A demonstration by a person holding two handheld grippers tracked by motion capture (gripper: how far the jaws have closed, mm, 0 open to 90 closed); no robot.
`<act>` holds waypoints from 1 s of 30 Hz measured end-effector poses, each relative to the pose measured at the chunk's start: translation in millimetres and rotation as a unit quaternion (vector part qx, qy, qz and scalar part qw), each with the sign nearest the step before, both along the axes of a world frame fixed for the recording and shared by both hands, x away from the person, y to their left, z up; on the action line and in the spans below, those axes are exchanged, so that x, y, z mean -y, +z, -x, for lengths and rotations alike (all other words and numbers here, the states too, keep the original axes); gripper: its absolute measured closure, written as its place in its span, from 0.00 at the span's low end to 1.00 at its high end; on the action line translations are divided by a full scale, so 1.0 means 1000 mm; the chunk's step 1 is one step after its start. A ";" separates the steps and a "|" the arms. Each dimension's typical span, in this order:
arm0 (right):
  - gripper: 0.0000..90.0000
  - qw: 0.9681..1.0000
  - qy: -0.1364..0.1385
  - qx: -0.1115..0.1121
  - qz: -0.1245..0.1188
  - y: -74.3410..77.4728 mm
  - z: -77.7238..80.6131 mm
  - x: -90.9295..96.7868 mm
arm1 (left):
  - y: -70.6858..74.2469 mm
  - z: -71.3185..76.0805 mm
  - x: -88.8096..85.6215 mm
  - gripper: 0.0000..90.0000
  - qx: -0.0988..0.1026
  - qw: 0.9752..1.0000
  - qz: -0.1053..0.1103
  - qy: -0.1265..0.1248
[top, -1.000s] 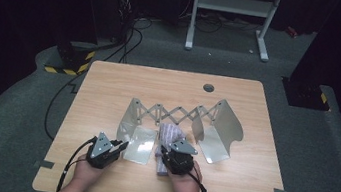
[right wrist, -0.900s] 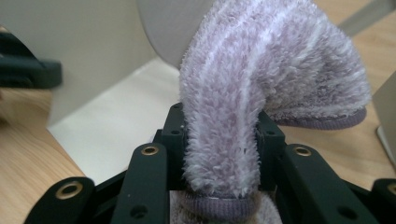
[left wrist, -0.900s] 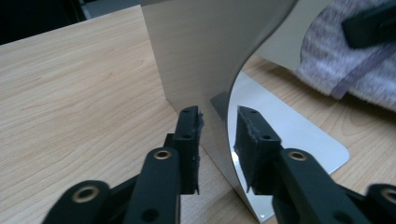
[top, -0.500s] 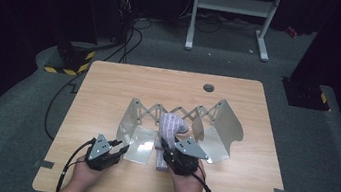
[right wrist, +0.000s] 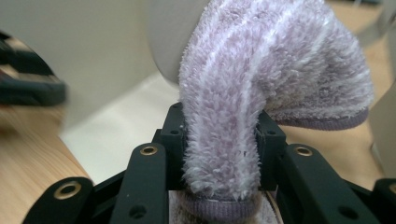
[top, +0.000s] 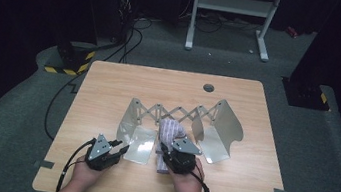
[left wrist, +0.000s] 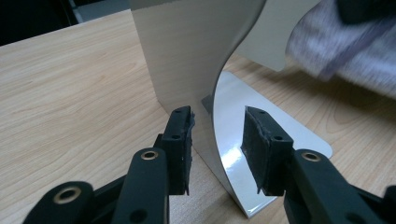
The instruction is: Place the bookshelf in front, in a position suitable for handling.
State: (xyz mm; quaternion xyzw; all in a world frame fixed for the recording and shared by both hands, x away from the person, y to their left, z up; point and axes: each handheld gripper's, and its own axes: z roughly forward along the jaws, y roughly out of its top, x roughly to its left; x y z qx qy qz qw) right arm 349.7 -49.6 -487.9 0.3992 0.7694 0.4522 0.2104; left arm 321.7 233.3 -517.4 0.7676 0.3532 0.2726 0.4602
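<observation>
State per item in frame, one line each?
Fluffy lilac striped towel: folded, lifted, drooping over, clamped in right tongs.
Left tongs: jaws just opened, straddling the left plate's edge, not pressing.
Silver metal expanding rack: stretched open, upright on wooden table.

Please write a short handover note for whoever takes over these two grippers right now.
Right gripper: shut on the folded lilac towel, lifted between the metal rack's two end plates.
Left gripper: jaws have just been opening; they now straddle the rack's left plate without pressing on it.
Done: towel picked up and brought to the rack.
Left: probably set the towel upright between the plates, then release; steady the left plate again if it shifts.
</observation>
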 end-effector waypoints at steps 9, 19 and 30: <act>0.72 0.998 -0.009 -0.035 0.057 -0.027 -0.021 0.001 | -0.006 -0.009 0.004 0.64 -0.016 1.000 -0.011 0.022; 0.73 0.996 0.000 -0.004 0.091 -0.023 -0.021 -0.012 | -0.007 -0.015 0.009 0.77 -0.027 0.999 -0.018 0.032; 0.73 0.994 -0.001 0.089 0.062 0.035 -0.010 -0.010 | -0.007 -0.015 0.009 0.81 -0.027 0.999 -0.017 0.029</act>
